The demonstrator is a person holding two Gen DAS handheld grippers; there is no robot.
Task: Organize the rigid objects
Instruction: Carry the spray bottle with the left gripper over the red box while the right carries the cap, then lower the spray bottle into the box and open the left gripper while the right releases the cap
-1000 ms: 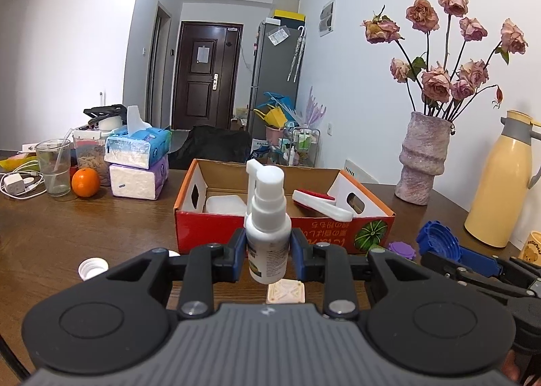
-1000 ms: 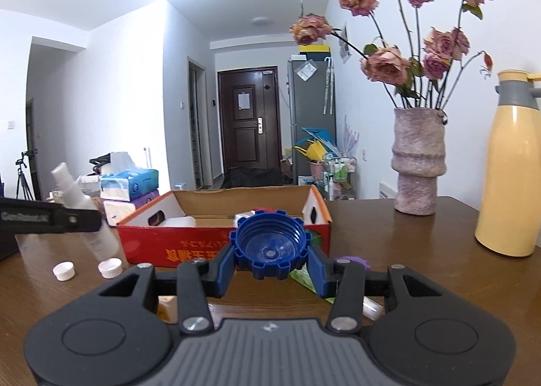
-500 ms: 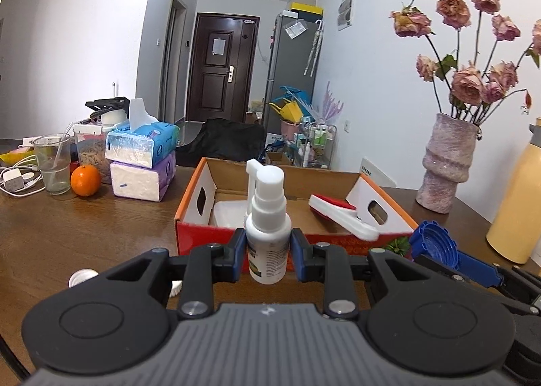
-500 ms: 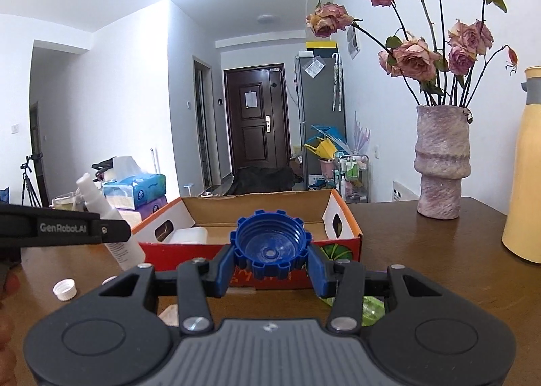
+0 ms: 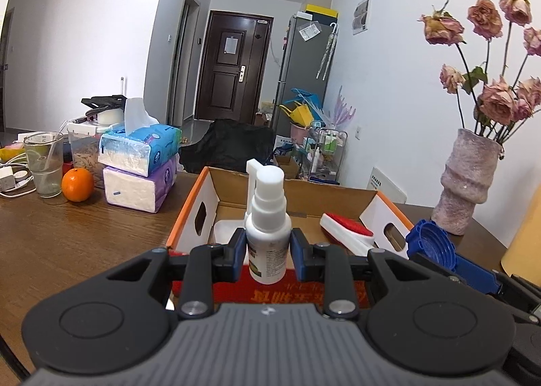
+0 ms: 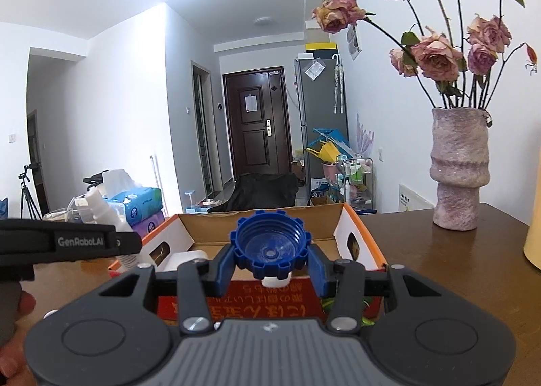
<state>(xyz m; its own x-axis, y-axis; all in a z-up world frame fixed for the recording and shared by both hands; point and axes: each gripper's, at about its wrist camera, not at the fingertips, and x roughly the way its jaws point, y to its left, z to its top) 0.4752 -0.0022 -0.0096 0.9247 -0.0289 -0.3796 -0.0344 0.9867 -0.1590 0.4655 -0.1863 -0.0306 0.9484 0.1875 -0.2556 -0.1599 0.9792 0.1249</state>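
Between my left fingers, nearest the lens, a white spray bottle stands upright, clamped at its body from both sides, its nozzle arm folded up beside the pump head. My right fingers are closed partway on a blue ribbed cap, gripped at its rim with its hollow side facing the camera; the left wrist view shows the same cap at lower right, just beside the box's right end. Both items hang above the near wall of an open cardboard box with red printed front and orange-edged flaps, which rests on the brown wooden bench. Inside the box lie a white rectangular container at left and a red-and-white flat item at right. Farther along the bench at left stand two stacked tissue packs, an orange and a drinking glass. At far right stands a mottled pink vase of dried roses. Beyond, a dark door closes the hallway.
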